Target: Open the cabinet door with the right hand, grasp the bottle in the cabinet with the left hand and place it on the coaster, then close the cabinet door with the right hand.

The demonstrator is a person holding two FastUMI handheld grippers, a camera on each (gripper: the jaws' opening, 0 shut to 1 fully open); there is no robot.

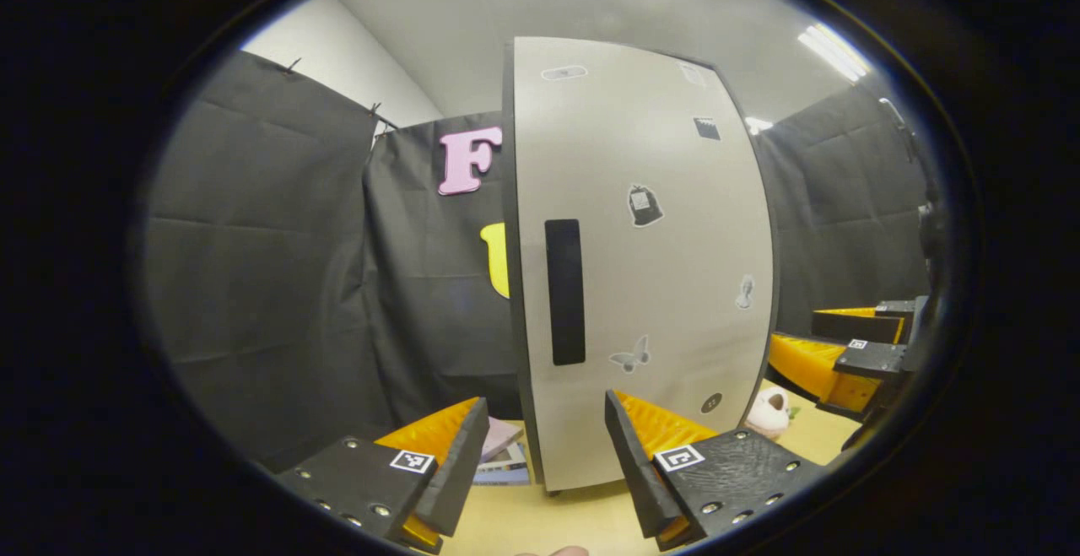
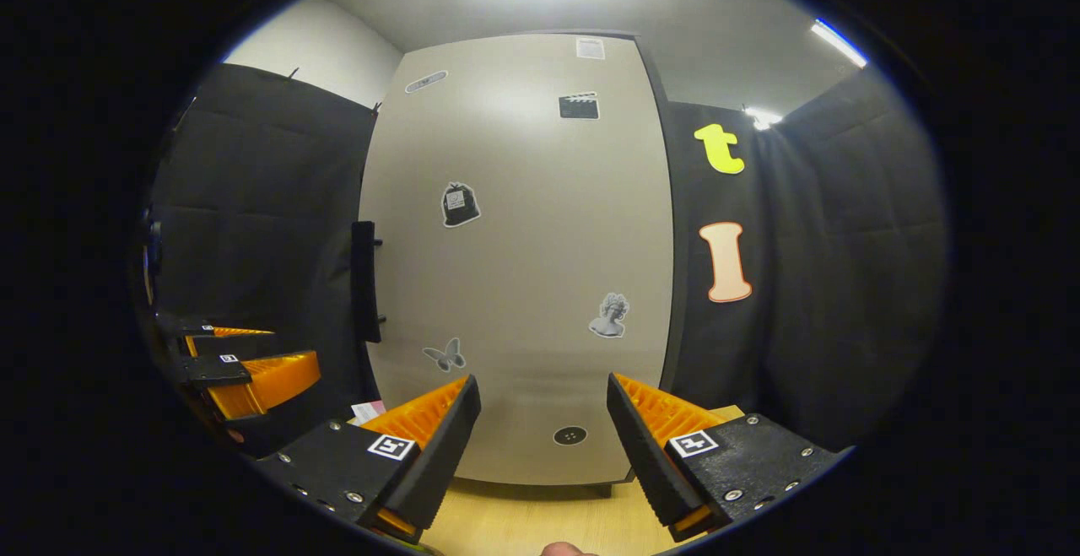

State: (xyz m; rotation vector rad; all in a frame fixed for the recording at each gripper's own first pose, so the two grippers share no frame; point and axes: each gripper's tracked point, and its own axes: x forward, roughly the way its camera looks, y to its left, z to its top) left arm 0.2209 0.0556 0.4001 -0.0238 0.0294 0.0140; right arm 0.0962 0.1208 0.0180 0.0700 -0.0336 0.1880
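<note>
Cabinet door point(image 2: 515, 261): stood shut, pale, dotted with stickers.
Handle point(image 1: 564, 291): dark vertical bar near the door's left edge.
Left gripper point(image 1: 547, 455): released, fingers spread apart before the handle, touching nothing.
Right gripper point(image 2: 544, 434): released too, fingers wide, facing the door's lower half.
Bottle: presumably behind the shut door; could not tell.
Table point(image 2: 506, 522): light wood under the cabinet.
Small pink toy point(image 1: 769, 412): lay on the table beside the cabinet's right side.
</note>
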